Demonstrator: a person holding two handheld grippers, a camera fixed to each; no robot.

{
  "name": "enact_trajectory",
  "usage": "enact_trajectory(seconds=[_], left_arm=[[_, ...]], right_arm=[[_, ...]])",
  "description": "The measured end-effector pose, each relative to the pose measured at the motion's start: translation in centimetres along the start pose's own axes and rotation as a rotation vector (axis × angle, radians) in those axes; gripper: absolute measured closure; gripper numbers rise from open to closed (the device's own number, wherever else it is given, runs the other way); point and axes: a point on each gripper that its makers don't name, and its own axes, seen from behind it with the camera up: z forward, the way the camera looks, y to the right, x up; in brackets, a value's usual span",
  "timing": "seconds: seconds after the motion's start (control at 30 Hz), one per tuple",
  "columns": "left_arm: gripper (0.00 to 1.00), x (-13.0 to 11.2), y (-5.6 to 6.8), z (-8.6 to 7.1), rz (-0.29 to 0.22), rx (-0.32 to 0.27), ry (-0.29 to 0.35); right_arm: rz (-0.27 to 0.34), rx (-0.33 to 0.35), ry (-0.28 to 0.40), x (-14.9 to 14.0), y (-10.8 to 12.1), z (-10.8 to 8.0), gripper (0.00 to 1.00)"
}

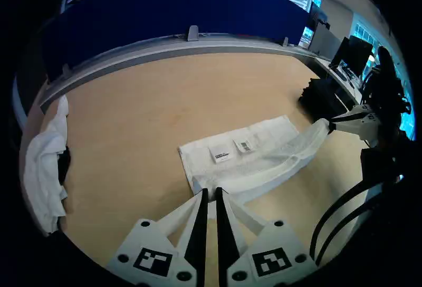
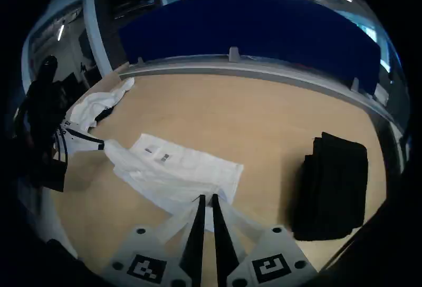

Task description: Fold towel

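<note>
The towel (image 1: 248,155) lies toward the front edge of the surface (image 1: 158,102), its near hem raised. The left gripper (image 1: 210,198) and the right gripper (image 2: 205,202) each pinch one near corner. It looks light and limp and sags between them, so the corners, kept taut, seem the right hold.

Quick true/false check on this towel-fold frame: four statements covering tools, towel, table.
1. The left tool and right tool each pinch an edge of the white towel. True.
2. Two tags lie face up on the towel. True.
3. The black stack sits on the towel. False: it rests apart from it on the table.
4. The divider behind the table is red. False: it is blue.
</note>
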Motion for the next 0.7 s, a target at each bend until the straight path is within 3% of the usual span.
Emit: enact_trajectory(seconds=[0.3, 0.7], left_arm=[[0.9, -0.7, -0.8, 2.4, -0.003, 0.008, -0.034], [0.9, -0.4, -1.8, 4.5, -0.007, 0.032, -0.042]], right_arm=[[0.039, -0.004, -0.035, -0.6, 0.7, 2.6, 0.9], [0.043, -0.026, -0.054, -0.9, 1.0, 4.2, 0.9]])
